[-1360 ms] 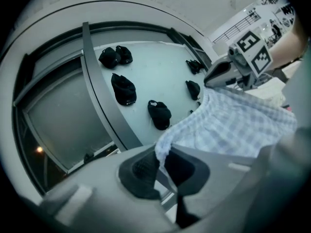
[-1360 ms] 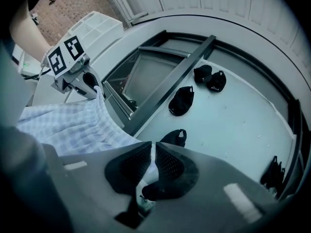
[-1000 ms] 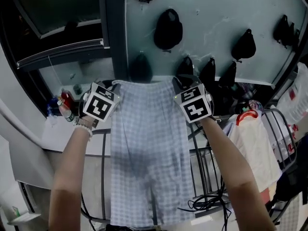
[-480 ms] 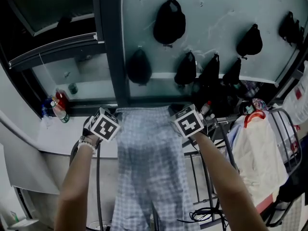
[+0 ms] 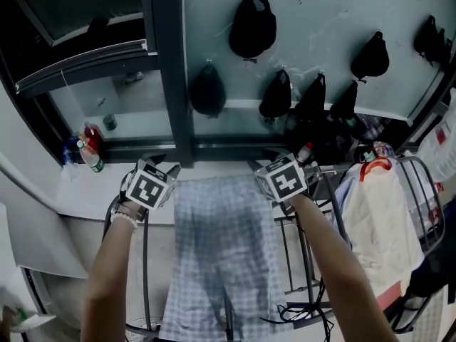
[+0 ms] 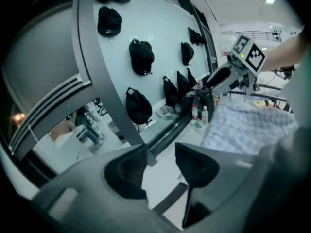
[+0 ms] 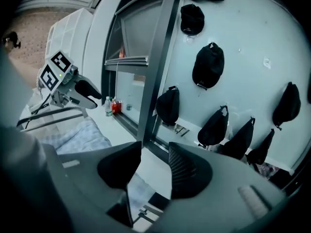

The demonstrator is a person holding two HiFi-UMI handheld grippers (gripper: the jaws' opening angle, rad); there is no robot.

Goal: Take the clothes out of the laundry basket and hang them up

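A pale checked garment point(image 5: 221, 255) hangs draped over the top rail of a drying rack point(image 5: 299, 255), its waistband spread flat between my two grippers. My left gripper point(image 5: 169, 169) stands at the waistband's left corner. Its jaws have just been opening and nothing is between them point(image 6: 160, 166). My right gripper point(image 5: 258, 165) stands at the right corner, its jaws likewise just opened and empty point(image 7: 154, 166). The left gripper view shows the cloth point(image 6: 248, 125) off to the right. In the right gripper view the cloth point(image 7: 77, 135) lies to the left. No laundry basket is in view.
Several black caps point(image 5: 253, 23) hang on the pale wall ahead, above a window ledge. Bottles point(image 5: 89, 152) stand on the ledge at the left. A white garment on a red hanger point(image 5: 377, 219) hangs on the rack at the right. Cables lie on the floor below.
Both grippers came down with the checked garment and laid its waistband over the rack. Their jaws then opened and let go of the cloth.
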